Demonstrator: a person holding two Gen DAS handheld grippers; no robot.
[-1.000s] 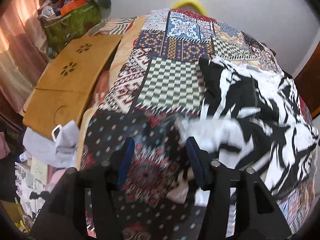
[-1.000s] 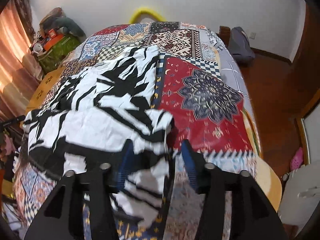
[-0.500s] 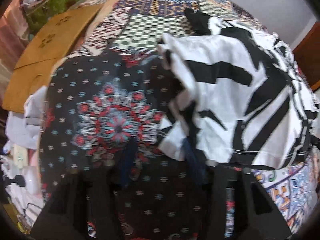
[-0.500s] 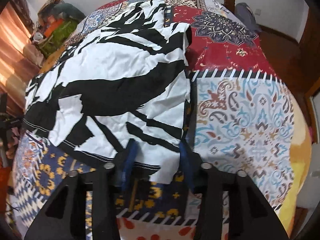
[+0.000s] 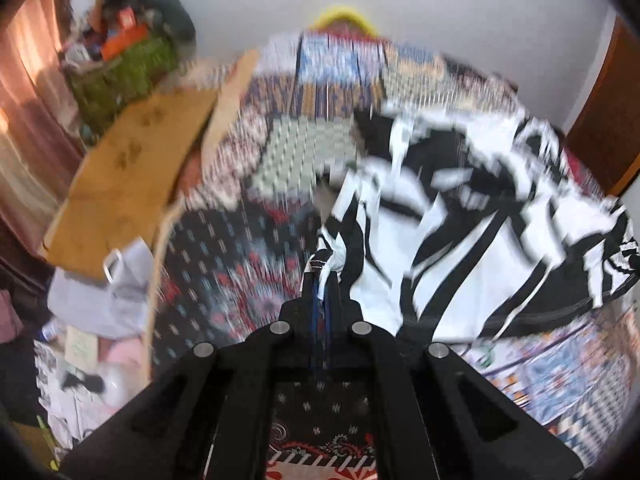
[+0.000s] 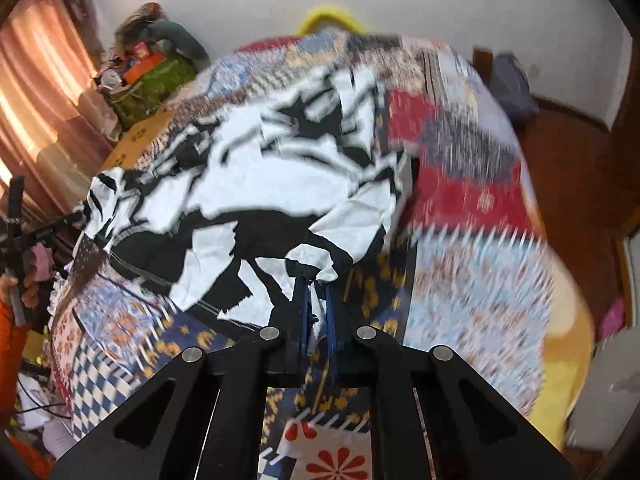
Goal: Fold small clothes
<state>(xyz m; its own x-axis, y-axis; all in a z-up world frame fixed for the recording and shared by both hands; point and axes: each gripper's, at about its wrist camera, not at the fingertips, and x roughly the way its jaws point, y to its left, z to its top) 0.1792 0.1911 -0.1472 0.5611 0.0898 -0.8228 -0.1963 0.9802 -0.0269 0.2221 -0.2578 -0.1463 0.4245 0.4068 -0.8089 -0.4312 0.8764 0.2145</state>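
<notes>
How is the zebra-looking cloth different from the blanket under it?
The cloth is only black and white; the blanket has many colours in patchwork squares. The cloth is smaller and crumpled; the blanket is bigger and spread out flat beneath it. The cloth is pinched at its near corners by the left gripper and right gripper; the blanket is not. Both are patterned fabric.

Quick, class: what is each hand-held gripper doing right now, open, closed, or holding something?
Left hand-held gripper: closed on a corner of the black-and-white garment.
Right hand-held gripper: closed on the garment's other near corner.
</notes>
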